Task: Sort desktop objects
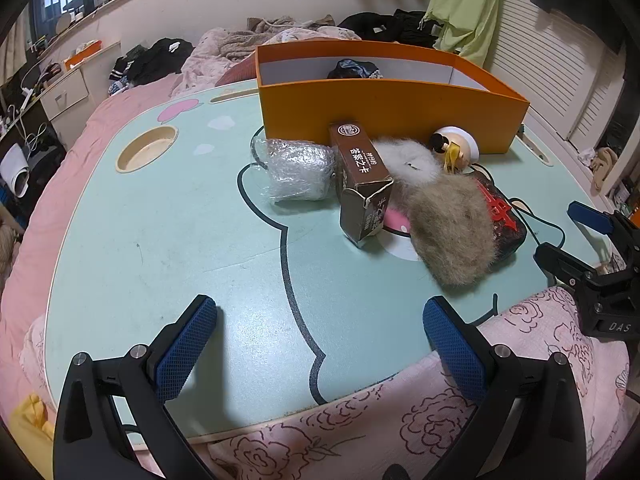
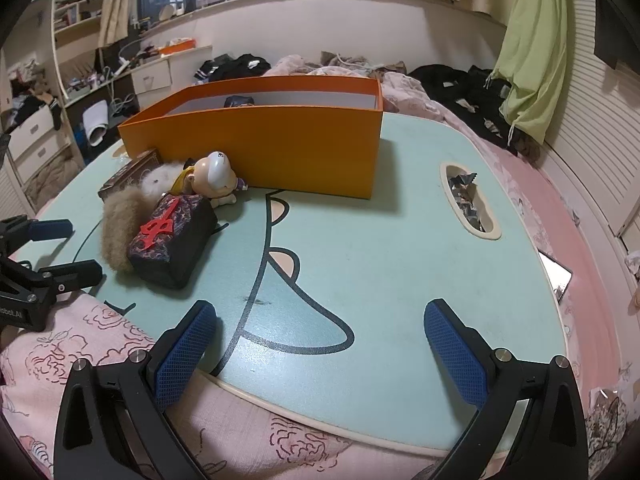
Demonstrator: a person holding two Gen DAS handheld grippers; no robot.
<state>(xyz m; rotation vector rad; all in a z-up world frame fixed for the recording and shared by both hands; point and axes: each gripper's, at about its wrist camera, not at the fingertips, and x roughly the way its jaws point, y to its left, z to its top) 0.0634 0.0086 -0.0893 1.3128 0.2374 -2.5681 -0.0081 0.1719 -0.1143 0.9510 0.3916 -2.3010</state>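
Observation:
An orange box [image 1: 384, 110] stands at the back of the mint lap table [image 1: 160, 240], with a dark item [image 1: 354, 69] inside. In front of it lie a bubble-wrap bundle [image 1: 298, 170], a brown carton [image 1: 362, 184], a white fluff ball [image 1: 406, 158], a tan fur piece [image 1: 450, 228], a dark pouch with a red charm [image 1: 502, 216] and a small doll [image 1: 456, 146]. My left gripper [image 1: 320, 340] is open and empty over the table's near edge. My right gripper [image 2: 320, 344] is open and empty, right of the pouch [image 2: 172, 236] and doll [image 2: 214, 176].
The table sits on a pink floral quilt [image 2: 100, 340]. A round cup recess [image 1: 146, 148] is at the table's left, and a slot with foil wrappers [image 2: 466, 200] at its right. A phone [image 2: 556, 274] lies off the right edge. Clothes cover the bed behind.

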